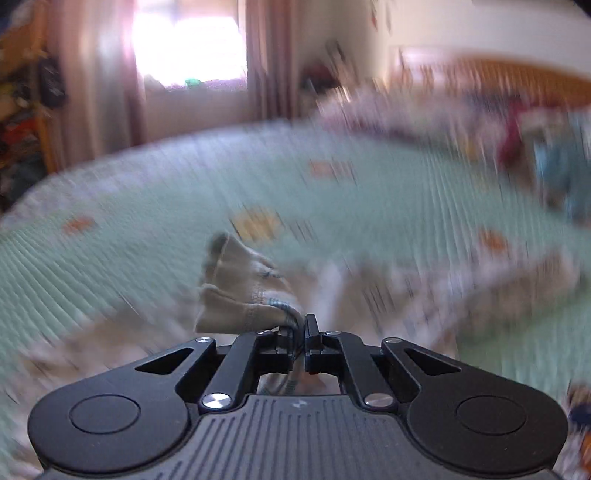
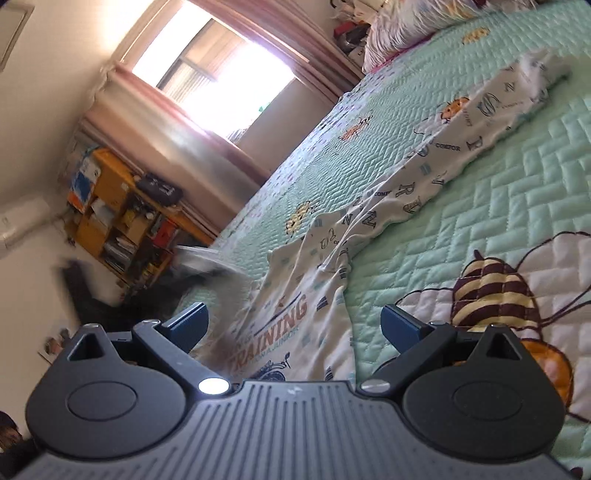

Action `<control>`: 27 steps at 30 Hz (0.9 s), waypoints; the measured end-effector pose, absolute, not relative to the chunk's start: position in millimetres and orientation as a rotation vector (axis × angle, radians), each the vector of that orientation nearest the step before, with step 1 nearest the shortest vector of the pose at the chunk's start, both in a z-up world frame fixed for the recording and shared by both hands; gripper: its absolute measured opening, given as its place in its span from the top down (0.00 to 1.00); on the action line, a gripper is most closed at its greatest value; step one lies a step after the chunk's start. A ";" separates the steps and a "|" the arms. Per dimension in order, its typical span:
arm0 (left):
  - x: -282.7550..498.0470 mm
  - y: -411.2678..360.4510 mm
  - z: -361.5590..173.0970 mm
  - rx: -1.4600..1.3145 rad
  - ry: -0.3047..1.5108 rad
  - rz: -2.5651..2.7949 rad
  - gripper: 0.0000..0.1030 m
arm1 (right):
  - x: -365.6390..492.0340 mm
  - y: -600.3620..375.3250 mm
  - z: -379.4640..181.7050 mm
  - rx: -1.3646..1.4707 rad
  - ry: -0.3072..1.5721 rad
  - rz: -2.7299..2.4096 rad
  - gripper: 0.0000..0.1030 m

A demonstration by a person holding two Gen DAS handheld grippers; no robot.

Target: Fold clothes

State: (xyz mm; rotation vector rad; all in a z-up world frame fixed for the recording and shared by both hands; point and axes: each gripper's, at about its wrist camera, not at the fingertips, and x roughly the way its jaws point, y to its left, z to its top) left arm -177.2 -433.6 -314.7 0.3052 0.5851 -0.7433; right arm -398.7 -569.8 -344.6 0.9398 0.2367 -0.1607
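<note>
In the left wrist view my left gripper (image 1: 300,325) is shut on a bunched beige edge of the printed garment (image 1: 236,291), which trails blurred to the right over the mint quilted bedspread (image 1: 166,206). In the right wrist view the same white garment (image 2: 424,166), printed with letters and the word TRAINING, lies stretched across the bedspread (image 2: 498,177), with a long sleeve reaching far right. My right gripper (image 2: 295,325) hovers open just above the garment's body, with nothing between its fingers. A blurred dark shape sweeps past at the left by the bed's edge.
A pillow (image 2: 399,33) lies at the head of the bed. Beyond the bed stand a bright window (image 2: 221,70) with pink curtains and a wooden shelf (image 2: 122,218) full of boxes. A wooden headboard (image 1: 517,74) shows in the left wrist view.
</note>
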 end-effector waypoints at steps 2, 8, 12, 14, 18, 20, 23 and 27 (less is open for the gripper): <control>-184.9 -440.4 -332.2 0.365 0.618 -0.746 0.92 | -401.8 -573.8 -345.0 0.950 0.219 -0.153 0.03; -189.6 -441.8 -323.7 0.432 0.577 -0.686 0.26 | -399.0 -583.4 -351.6 1.012 0.222 -0.119 0.03; -195.1 -455.7 -313.6 0.435 0.543 -0.708 0.18 | -401.8 -584.0 -353.8 1.010 0.223 -0.133 0.03; -199.0 -463.8 -310.3 0.431 0.532 -0.734 0.18 | -403.0 -584.4 -355.4 1.010 0.226 -0.145 0.03; -220.9 -471.9 -310.0 0.517 0.452 -0.844 0.13 | -404.5 -587.1 -358.3 1.017 0.220 -0.161 0.03; -232.9 -474.8 -317.4 0.608 0.422 -0.879 0.13 | -405.3 -588.6 -359.5 1.022 0.215 -0.168 0.03; -244.6 -475.5 -325.3 0.673 0.406 -0.919 0.13 | -404.8 -590.3 -361.5 1.030 0.219 -0.169 0.03; -245.5 -458.3 -321.1 0.623 0.450 -0.889 0.13 | -406.5 -592.7 -361.3 1.033 0.206 -0.172 0.03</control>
